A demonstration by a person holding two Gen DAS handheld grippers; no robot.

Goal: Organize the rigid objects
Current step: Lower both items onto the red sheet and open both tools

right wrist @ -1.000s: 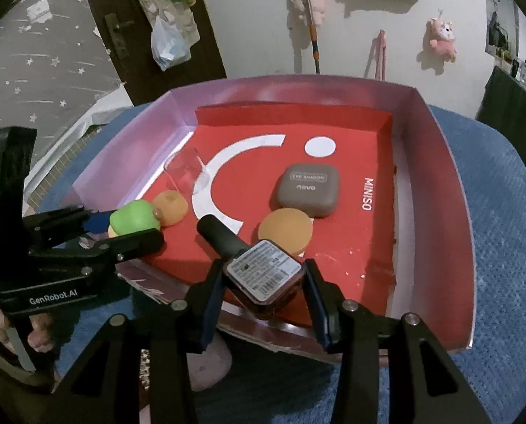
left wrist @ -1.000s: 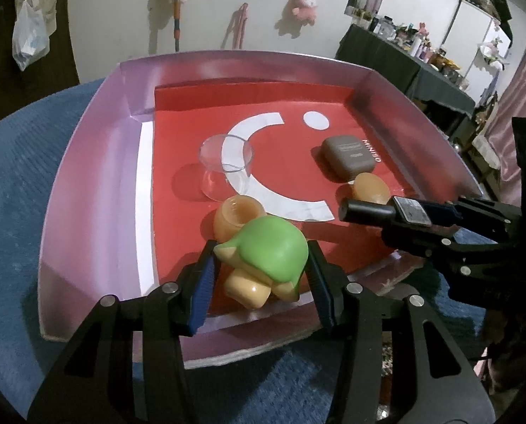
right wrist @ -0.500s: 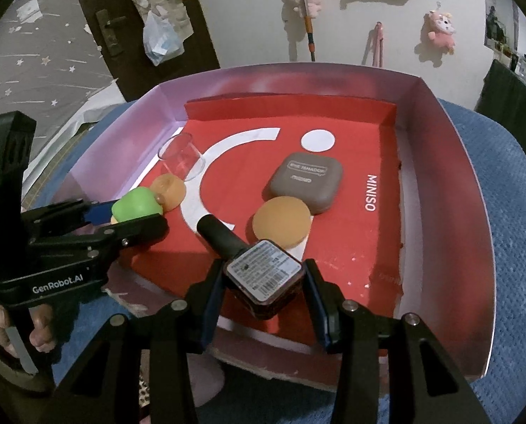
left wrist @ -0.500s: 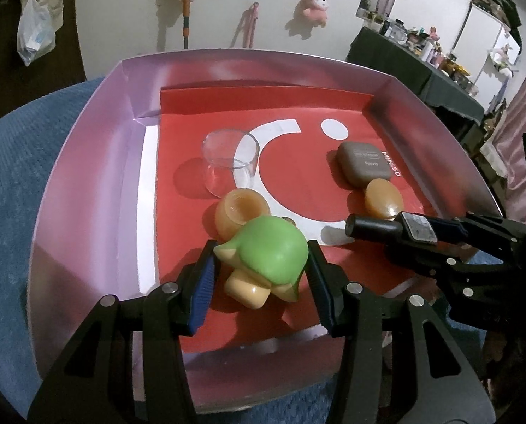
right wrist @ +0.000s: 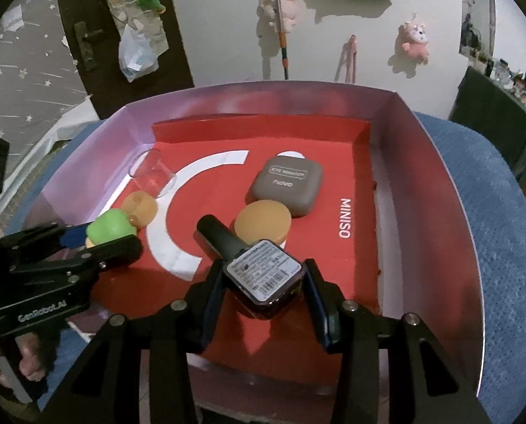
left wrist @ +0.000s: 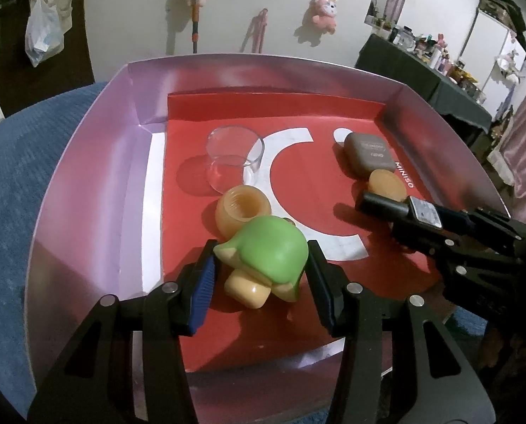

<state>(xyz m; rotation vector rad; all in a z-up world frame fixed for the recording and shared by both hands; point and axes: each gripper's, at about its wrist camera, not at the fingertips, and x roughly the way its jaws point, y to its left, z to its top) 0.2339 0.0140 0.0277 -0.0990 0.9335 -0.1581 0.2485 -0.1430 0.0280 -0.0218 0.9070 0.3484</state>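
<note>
While four things already lie in the tray (left wrist: 96, 183), the left gripper (left wrist: 261, 275) clamps a toy (left wrist: 268, 251) and the right gripper (right wrist: 263, 284) a bottle (right wrist: 259, 275), both unplaced.

The box (left wrist: 96, 190) looks like glossy card. Inside it: a clear glass cup (left wrist: 234, 155), a smooth matt green toy (left wrist: 270, 247), a matt grey case (right wrist: 287, 183). Blue rough cloth (right wrist: 492, 194) lies under the box.
</note>
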